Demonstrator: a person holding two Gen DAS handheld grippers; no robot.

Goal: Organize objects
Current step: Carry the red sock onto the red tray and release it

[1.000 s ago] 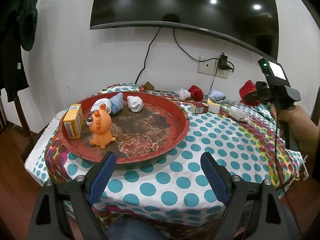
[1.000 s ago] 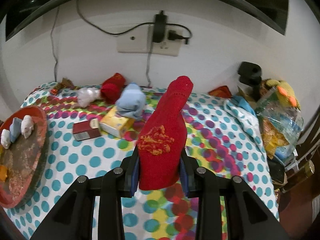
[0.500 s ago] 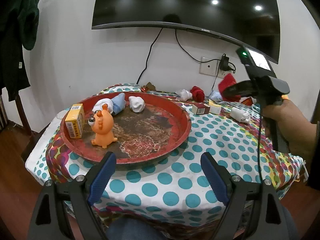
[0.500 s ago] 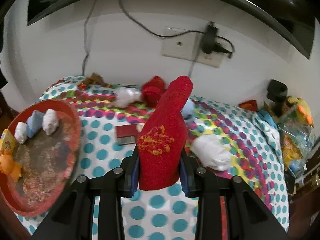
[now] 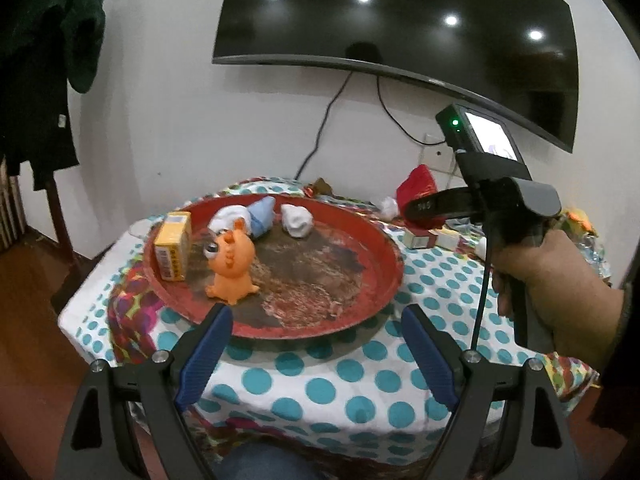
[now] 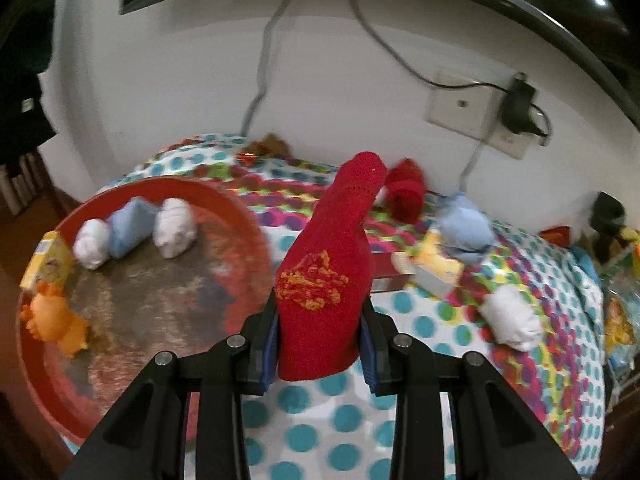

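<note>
Presently I keep the right tongs [image 6: 320, 344] clamped on the red sock [image 6: 328, 280], tray [image 6: 248, 216] at nine o'clock; left tongs [image 5: 316, 354] stand open, empty.

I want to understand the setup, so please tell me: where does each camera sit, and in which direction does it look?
Left wrist: on the open left gripper, looking over the near table edge at the red tray; its fingers, a knee below, and the person's hand with the right gripper show.
Right wrist: on the right gripper, looking down over the table, tray at left; its fingers clamp a red sock.
Shared: tray, orange toy, yellow box, dotted cloth, red sock.
</note>
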